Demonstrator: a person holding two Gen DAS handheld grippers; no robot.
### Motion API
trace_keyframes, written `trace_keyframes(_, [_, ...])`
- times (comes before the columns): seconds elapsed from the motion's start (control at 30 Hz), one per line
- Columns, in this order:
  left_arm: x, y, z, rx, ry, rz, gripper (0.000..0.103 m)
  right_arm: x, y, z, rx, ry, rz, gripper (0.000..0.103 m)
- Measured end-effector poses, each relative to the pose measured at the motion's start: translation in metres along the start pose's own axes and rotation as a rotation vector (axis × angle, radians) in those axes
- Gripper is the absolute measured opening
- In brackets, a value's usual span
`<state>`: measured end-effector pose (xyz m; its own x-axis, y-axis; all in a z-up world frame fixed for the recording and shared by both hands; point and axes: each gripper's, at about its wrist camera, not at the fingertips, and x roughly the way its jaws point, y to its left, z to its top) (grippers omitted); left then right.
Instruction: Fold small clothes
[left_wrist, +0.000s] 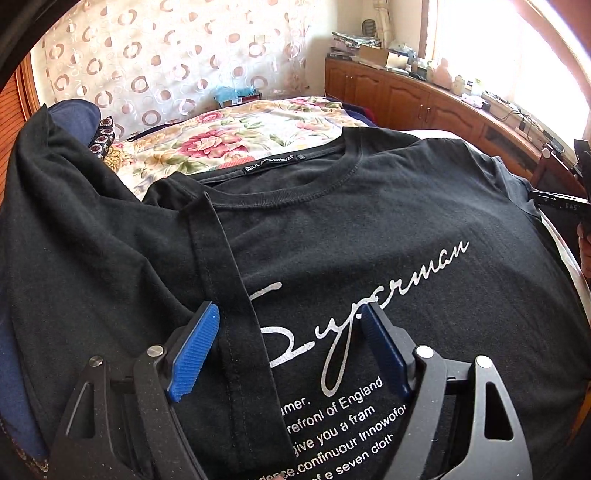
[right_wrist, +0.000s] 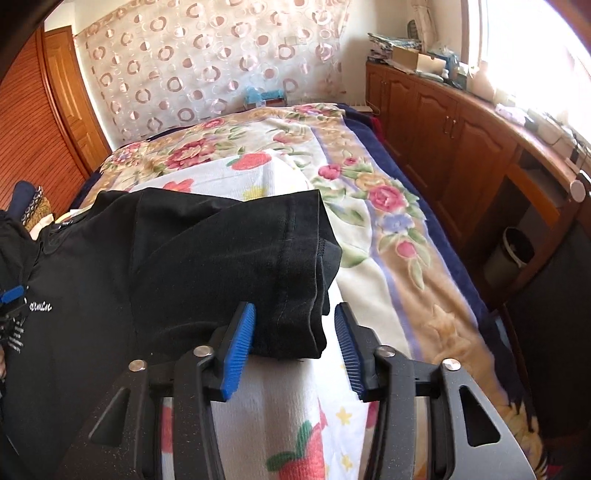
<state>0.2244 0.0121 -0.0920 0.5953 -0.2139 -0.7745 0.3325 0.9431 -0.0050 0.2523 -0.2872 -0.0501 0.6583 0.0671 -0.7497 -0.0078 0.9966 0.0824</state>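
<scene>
A black T-shirt (left_wrist: 388, 206) with white "Superman" script lies front up on the bed. Its left sleeve (left_wrist: 221, 280) is folded in over the chest, the hem running as a band between my left gripper's fingers. My left gripper (left_wrist: 290, 308) stands open wide just above that band, and neither blue pad presses on it. In the right wrist view the other sleeve (right_wrist: 288, 251) sticks out over the bed. My right gripper (right_wrist: 295, 306) is open around the sleeve's end: the left pad (right_wrist: 240, 343) touches the cloth, the right pad stands apart from it.
A floral blanket (right_wrist: 388, 229) covers the bed, with a white strawberry-print cloth (right_wrist: 280, 406) under the shirt. Wooden cabinets (right_wrist: 443, 140) and a bin (right_wrist: 513, 254) line the right side. Dark clothes (left_wrist: 74, 114) are piled at the far left.
</scene>
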Motion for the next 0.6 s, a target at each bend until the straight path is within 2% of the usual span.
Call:
trace_keyframes(0.03, [0.000,0.000,0.000,0.002,0.002,-0.002,0.083,-0.003,-0.003,-0.001,-0.009,0.000,0.008,0.030])
trace_keyframes(0.1, [0.000,-0.001,0.000,0.005,0.003,-0.002,0.084,-0.004,-0.006,-0.002,-0.033,-0.004,0.018,0.012])
trace_keyframes(0.13, [0.000,0.000,0.000,0.004,0.004,-0.005,0.084,-0.006,-0.003,-0.002,-0.050,-0.003,0.028,0.010])
trace_keyframes(0.4, [0.000,0.000,0.000,0.005,0.003,-0.003,0.084,-0.048,0.029,0.007,-0.153,-0.129,0.145,0.009])
trace_keyframes(0.6, [0.000,0.001,0.000,0.004,0.003,-0.003,0.084,-0.062,0.071,0.003,-0.269,-0.147,0.244,0.009])
